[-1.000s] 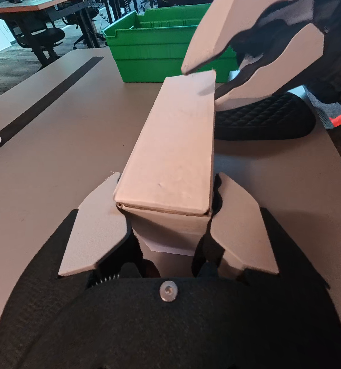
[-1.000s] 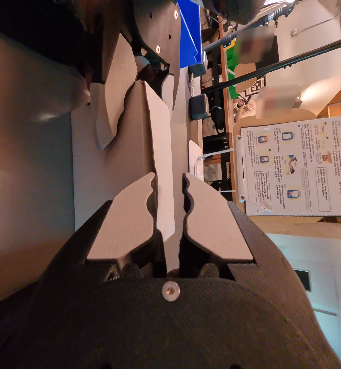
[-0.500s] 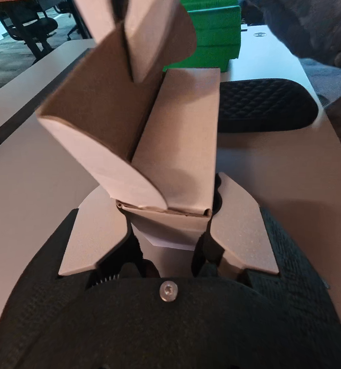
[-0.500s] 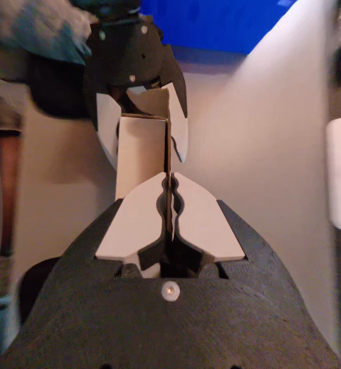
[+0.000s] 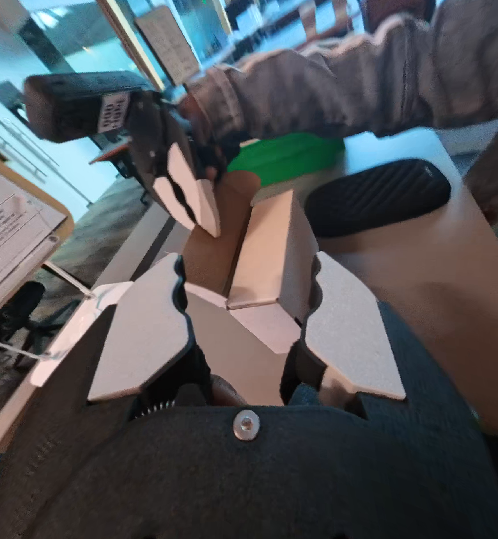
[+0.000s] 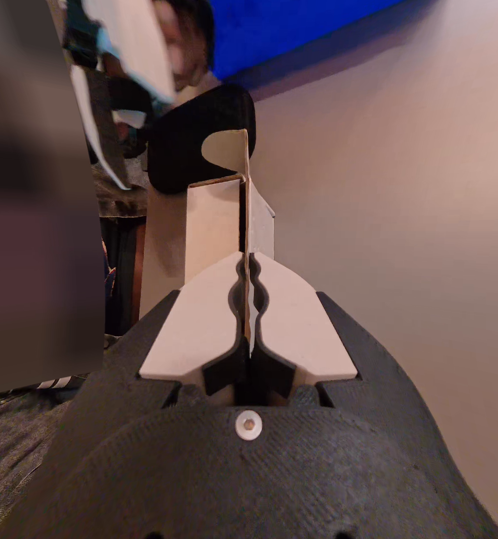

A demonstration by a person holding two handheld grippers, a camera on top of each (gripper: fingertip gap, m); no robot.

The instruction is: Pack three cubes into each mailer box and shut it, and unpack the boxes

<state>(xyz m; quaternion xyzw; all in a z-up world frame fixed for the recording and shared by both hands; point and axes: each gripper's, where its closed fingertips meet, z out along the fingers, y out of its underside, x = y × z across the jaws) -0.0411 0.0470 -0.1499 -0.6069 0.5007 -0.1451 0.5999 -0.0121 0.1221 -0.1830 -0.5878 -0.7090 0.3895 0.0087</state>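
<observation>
The left gripper [image 5: 246, 294] stood open, the narrow white cardboard mailer box [image 5: 274, 256] loose between its fingers. The right gripper [image 6: 247, 255] pinched the box's raised brown lid flap [image 6: 245, 221] edge-on. A black ribbed pad [image 5: 379, 198] lay beyond the fingertips, with bare tan tabletop [image 5: 416, 291] rightward.

Both wrist views look close along their own fingers from opposite ends, sharing the mailer box [image 5: 271, 256] [image 6: 212, 221].
</observation>
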